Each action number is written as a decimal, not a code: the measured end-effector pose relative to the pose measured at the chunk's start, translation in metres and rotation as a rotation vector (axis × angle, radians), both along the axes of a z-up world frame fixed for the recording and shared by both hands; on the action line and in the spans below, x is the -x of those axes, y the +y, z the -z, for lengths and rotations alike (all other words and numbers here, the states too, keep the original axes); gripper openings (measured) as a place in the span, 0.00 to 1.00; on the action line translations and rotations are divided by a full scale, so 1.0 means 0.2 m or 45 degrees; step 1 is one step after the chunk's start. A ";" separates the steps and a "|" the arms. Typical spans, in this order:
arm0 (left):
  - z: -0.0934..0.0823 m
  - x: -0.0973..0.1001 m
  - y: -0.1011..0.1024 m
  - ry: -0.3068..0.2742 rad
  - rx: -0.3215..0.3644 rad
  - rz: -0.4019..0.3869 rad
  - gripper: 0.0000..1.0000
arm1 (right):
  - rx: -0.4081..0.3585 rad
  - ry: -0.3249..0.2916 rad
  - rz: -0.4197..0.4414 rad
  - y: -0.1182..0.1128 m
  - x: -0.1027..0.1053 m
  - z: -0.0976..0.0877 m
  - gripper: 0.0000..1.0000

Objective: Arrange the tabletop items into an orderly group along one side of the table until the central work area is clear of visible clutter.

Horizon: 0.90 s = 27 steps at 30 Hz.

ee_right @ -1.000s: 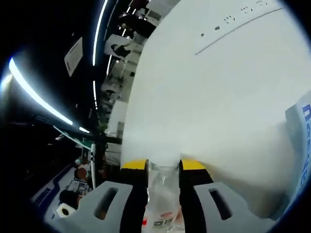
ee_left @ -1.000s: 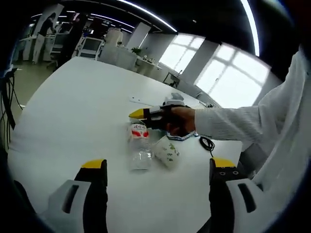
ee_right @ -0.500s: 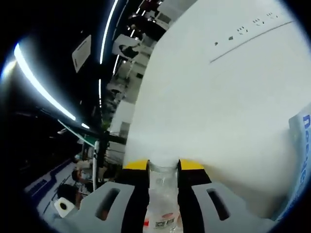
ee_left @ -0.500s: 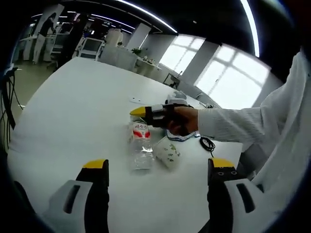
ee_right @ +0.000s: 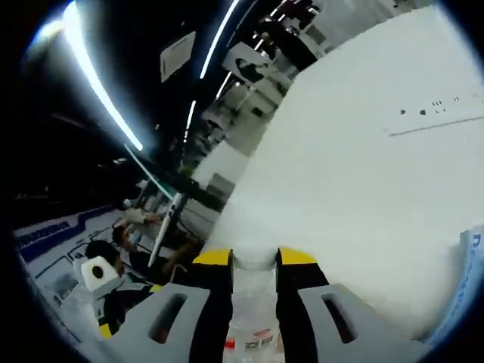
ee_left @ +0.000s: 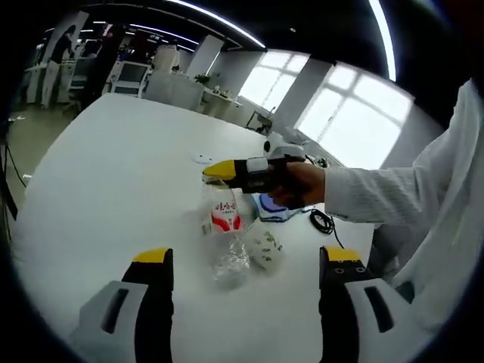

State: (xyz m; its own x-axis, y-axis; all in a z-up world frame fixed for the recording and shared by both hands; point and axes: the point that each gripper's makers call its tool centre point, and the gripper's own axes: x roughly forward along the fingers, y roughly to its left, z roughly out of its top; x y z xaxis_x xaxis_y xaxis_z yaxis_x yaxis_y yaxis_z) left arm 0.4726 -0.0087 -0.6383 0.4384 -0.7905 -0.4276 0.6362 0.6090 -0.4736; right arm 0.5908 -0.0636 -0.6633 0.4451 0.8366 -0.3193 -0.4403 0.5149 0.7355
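Note:
A clear plastic bottle (ee_left: 226,234) with a red and white label hangs tilted over the white table (ee_left: 113,174), its neck held by my right gripper (ee_left: 218,171), which comes in from the right with a hand on it. In the right gripper view the bottle (ee_right: 253,318) sits between the yellow-tipped jaws of the right gripper (ee_right: 255,259), which is shut on it. A white cup with green print (ee_left: 265,248) lies on its side beside the bottle. My left gripper (ee_left: 237,261) stands open low over the near table with nothing between its fingers.
A blue and white pack (ee_left: 274,208) and a black cable (ee_left: 324,222) lie behind the cup. A white power strip (ee_right: 439,115) lies on the table further off. A white sleeve (ee_left: 393,197) crosses from the right. Desks and chairs stand beyond the far edge.
The right gripper has lifted the bottle by its neck from lying on the table to a tilted hang, its lower end near the surface. The left gripper stays open.

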 end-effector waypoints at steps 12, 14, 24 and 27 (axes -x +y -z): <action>0.15 -0.22 -0.13 -0.021 -0.055 0.166 0.77 | 0.106 -0.202 -0.148 0.08 0.11 -0.10 0.18; 0.17 -0.23 -0.15 -0.022 -0.074 0.204 0.75 | 0.119 -0.216 -0.156 0.08 0.12 -0.11 0.18; 0.26 -0.18 -0.24 -0.041 -0.127 0.387 0.48 | 0.203 -0.362 -0.218 0.13 0.20 -0.17 0.18; 0.25 -0.16 -0.24 -0.056 -0.144 0.404 0.40 | 0.211 -0.384 -0.217 0.13 0.21 -0.18 0.18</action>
State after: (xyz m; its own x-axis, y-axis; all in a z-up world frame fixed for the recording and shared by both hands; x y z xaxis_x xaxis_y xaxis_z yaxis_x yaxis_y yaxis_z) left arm 0.5038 -0.0565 -0.6888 0.1978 -0.8391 -0.5067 0.8207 0.4244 -0.3824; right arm 0.5494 -0.0379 -0.6276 0.3986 0.8548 -0.3322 -0.7139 0.5166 0.4728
